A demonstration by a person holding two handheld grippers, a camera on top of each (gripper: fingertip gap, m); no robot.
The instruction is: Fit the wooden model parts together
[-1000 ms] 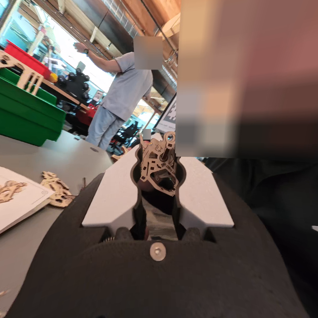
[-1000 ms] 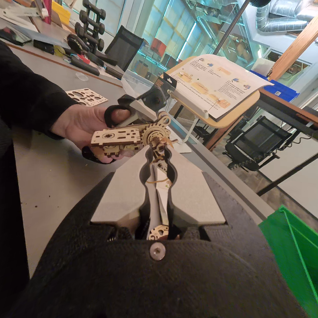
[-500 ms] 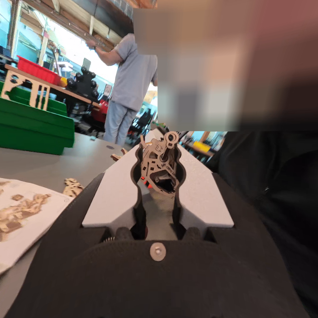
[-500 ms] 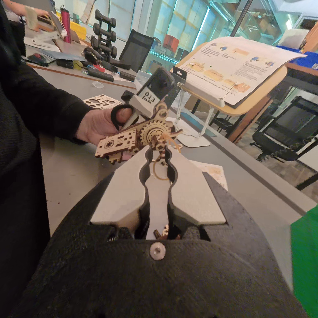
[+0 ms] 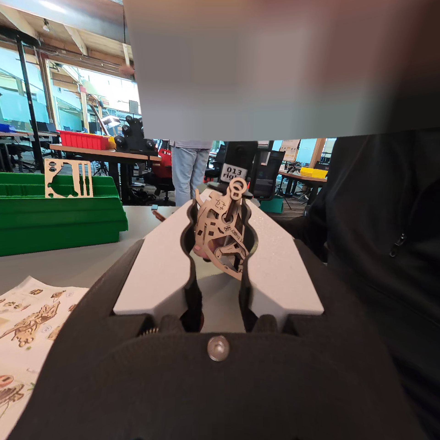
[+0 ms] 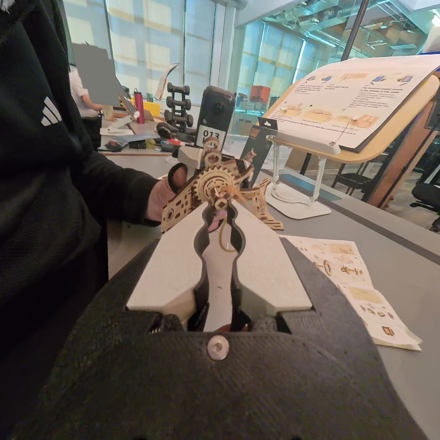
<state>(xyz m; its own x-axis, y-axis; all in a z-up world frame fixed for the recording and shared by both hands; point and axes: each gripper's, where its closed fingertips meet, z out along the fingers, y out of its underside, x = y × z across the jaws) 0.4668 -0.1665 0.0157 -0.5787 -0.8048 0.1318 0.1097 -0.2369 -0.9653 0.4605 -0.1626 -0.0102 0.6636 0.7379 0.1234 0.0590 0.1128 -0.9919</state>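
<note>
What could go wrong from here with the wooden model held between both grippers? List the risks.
1. The right gripper pinches only a small square-holed piece at the gear hub; a twist could snap or pop it off.
2. A thin rubber band loops between the right fingers and may snag or slip free.
3. The left gripper clamps the wooden model by its thin cut-out plate; extra squeeze could crack it.

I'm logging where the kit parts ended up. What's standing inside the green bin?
A flat wooden parts sheet with cut-out holes stands upright in the green bin, its top above the rim. The bin's wall hides the sheet's lower edge and anything else inside.
</note>
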